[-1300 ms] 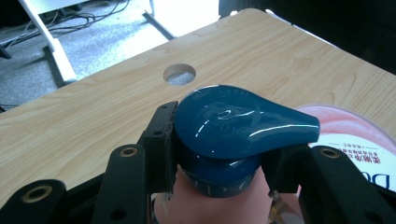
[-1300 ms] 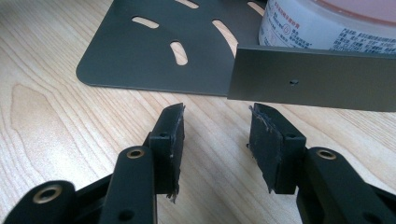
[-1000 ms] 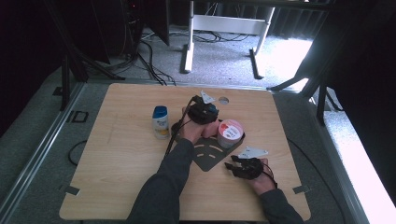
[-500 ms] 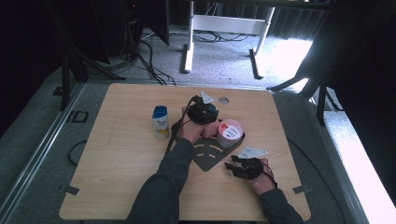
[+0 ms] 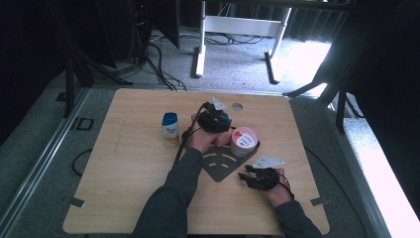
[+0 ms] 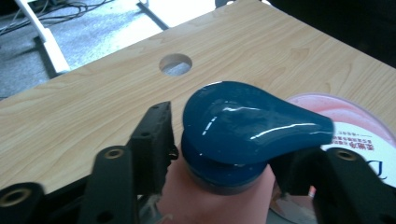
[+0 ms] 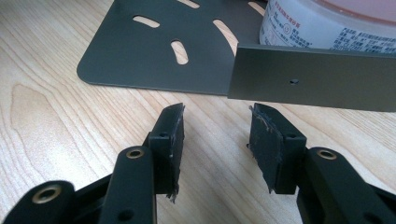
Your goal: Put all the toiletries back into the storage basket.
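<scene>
A pink bottle point(image 6: 210, 200) with a dark blue pump cap point(image 6: 243, 121) stands upright between the jaws of my left gripper point(image 6: 227, 149), beside a pink-lidded white tub point(image 6: 355, 126). The jaws have just been opening, and a gap shows between the left pad and the cap's collar. From above, the left gripper point(image 5: 216, 120) sits at the table's middle, just left of the tub point(image 5: 243, 141). My right gripper point(image 7: 217, 130) is open and holds nothing. It hovers low over bare wood in front of a dark grey slotted metal plate point(image 7: 135, 56), near the plate's upright flap point(image 7: 317, 84).
A small white bottle with a blue cap point(image 5: 170, 130) stands to the left of my left hand. The table has a round hole point(image 5: 236, 106) near its far edge. The tub rests at the far right of the grey plate point(image 5: 218, 166). My right gripper point(image 5: 252, 176) is near the front right.
</scene>
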`<state>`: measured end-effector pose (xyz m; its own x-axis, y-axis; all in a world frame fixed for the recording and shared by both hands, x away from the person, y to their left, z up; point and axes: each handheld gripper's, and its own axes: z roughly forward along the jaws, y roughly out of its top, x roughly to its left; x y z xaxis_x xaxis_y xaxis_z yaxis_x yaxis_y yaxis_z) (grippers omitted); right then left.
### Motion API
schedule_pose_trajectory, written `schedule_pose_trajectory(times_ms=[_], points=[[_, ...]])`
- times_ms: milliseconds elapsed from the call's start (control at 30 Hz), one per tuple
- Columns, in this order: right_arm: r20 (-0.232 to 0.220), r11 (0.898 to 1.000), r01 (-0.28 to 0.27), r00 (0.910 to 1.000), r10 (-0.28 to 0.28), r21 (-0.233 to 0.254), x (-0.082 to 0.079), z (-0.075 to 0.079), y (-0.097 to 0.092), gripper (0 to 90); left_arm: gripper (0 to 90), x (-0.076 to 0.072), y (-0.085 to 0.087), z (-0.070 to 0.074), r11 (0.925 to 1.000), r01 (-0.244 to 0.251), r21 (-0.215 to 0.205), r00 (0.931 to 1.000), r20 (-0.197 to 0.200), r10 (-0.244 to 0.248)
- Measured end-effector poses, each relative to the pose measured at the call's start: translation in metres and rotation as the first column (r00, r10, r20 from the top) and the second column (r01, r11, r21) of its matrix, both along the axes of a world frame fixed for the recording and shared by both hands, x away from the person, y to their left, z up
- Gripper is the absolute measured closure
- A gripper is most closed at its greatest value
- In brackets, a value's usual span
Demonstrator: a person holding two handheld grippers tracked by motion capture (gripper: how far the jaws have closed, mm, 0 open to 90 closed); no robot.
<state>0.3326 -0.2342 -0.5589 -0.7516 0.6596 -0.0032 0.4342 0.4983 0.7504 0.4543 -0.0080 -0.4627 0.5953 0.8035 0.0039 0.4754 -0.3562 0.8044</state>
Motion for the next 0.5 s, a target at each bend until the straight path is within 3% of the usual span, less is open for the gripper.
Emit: schedule_pose_trajectory(times_ms=[500], points=[[-0.002, 1.0, -0.001, 1.0, 0.001, -0.001, -0.0001, 0.0, 0.0003, 54.1, 34.4, -0.0094, 0.0089, 0.0062, 0.9991, 0.042, -0.008, 0.9989, -0.019, -0.042]])
